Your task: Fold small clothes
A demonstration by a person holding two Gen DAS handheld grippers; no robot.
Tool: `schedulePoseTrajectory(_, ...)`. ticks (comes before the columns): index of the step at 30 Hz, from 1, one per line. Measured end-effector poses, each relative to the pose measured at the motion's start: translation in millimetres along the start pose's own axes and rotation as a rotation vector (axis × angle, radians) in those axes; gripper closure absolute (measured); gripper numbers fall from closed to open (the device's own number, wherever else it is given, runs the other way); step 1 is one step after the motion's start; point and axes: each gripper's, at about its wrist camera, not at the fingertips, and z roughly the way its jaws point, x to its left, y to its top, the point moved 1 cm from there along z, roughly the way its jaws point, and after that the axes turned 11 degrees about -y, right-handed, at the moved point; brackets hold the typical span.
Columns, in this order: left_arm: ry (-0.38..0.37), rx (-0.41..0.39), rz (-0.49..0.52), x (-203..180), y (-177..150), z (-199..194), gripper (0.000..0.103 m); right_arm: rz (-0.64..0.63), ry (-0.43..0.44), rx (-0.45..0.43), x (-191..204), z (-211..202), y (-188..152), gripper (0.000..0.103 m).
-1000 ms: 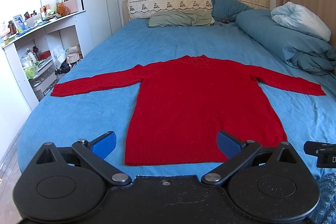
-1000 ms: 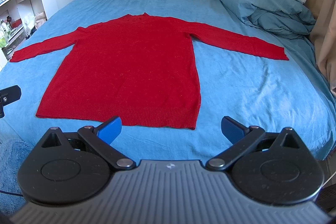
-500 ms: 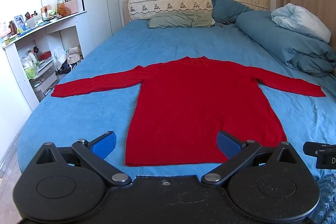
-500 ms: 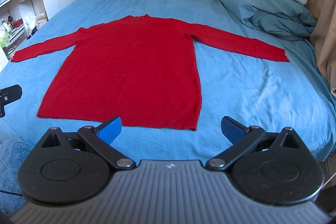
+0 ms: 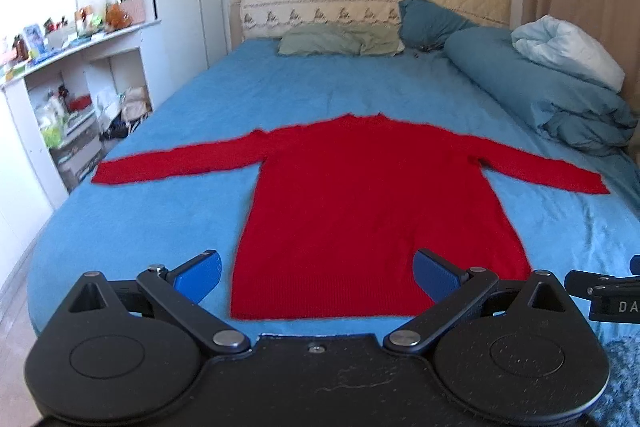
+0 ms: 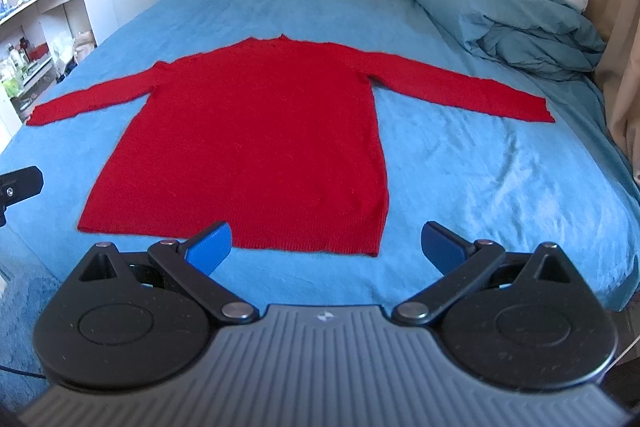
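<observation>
A red knitted sweater (image 5: 360, 203) (image 6: 256, 131) lies flat on the blue bedsheet (image 5: 168, 211), both sleeves spread out sideways and its hem nearest to me. My left gripper (image 5: 318, 273) hovers open above the hem's left half, its blue fingers holding nothing. Over the hem's right corner my right gripper (image 6: 326, 245) is open and empty too. Each gripper's edge shows at the side of the other's view.
A rolled teal duvet (image 6: 500, 11) with a pale blanket lies along the bed's right side. Pillows (image 5: 340, 41) rest against the headboard, with plush toys on top. A cluttered white shelf unit (image 5: 68, 99) stands left of the bed, a curtain (image 6: 616, 27) to the right.
Both grippers have crept slightly forward toward the sweater's hem and stayed open. The sweater has not moved.
</observation>
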Motion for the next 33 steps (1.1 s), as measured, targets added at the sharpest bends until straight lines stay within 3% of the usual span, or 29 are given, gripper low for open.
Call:
schedulePoseTrajectory(5,-0.049,-0.068,0.035,-16.3,42.0,7.9,0.000,0.063,-0.021,-0.050,-29.5,6.7,31.4,0.000)
schedulePoseTrajectory(9,-0.078,-0.079,0.054,-28.7,79.5,43.2,0.000,0.126,-0.075,-0.061,-66.0,35.8,60.9,0.000)
schedulePoseTrajectory(13,-0.102,-0.056,0.055,-34.0,116.1,102.3,0.000,0.199,-0.132,-0.044,-106.3,86.8,85.6,0.000)
schedulePoseTrajectory(20,-0.182,0.003,0.062,-53.7,159.6,233.0,0.000,0.371,-0.208,-0.003,-172.7,214.6,107.3,0.000)
schedulePoseTrajectory(26,-0.215,0.096,0.097,-90.3,168.9,374.1,0.000,0.537,-0.287,0.029,-214.9,328.0,105.8,0.000)
schedulePoseTrajectory(33,-0.215,0.219,0.089,-118.2,166.4,464.4,0.000,0.747,-0.325,0.081,-257.1,394.5,91.6,0.000)
